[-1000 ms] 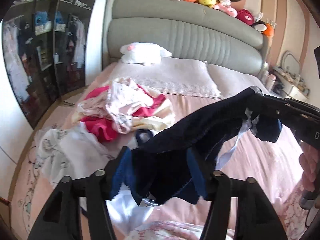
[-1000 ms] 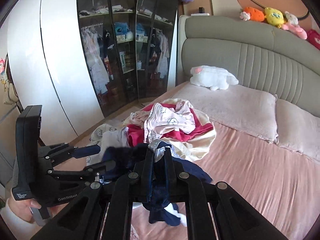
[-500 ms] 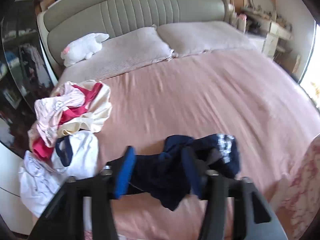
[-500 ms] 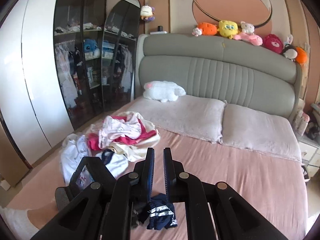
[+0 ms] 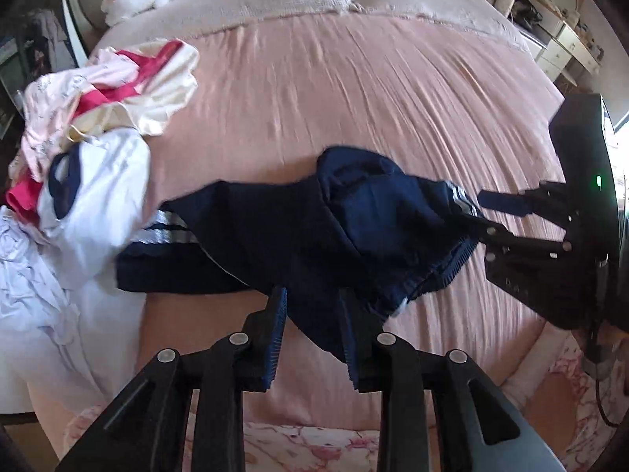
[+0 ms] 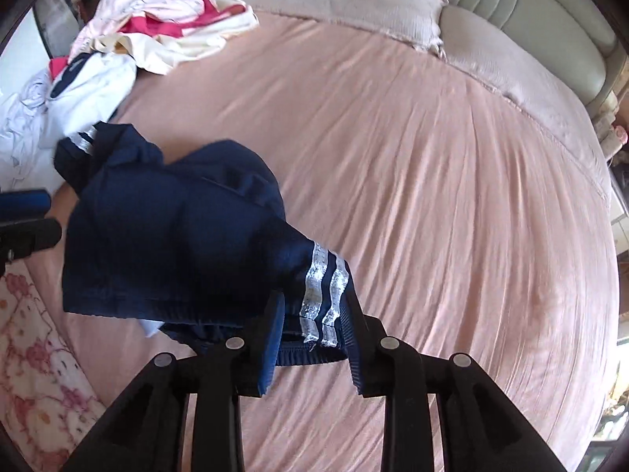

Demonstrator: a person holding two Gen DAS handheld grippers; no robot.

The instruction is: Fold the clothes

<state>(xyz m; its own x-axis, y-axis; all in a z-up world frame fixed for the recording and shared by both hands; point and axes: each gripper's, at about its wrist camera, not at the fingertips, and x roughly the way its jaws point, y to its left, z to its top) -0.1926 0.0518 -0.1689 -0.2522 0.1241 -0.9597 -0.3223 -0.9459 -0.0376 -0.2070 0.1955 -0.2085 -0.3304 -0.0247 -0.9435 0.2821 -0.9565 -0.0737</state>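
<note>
On pink bed point(image 5: 354, 90), far left: clothes pile point(image 5: 90, 118). Navy shorts point(image 5: 298, 228) crumpled mid-bed, w/ silver stripes. Left tongs point(image 5: 314, 306) opening, shorts' edge between pads, not pinched. Right tongs point(image 6: 312, 314) opening too, waistband between pads, loose.

Both wrist views close, steeply downward; share navy shorts point(image 5: 314, 228), pink bed point(image 6: 452, 196).
</note>
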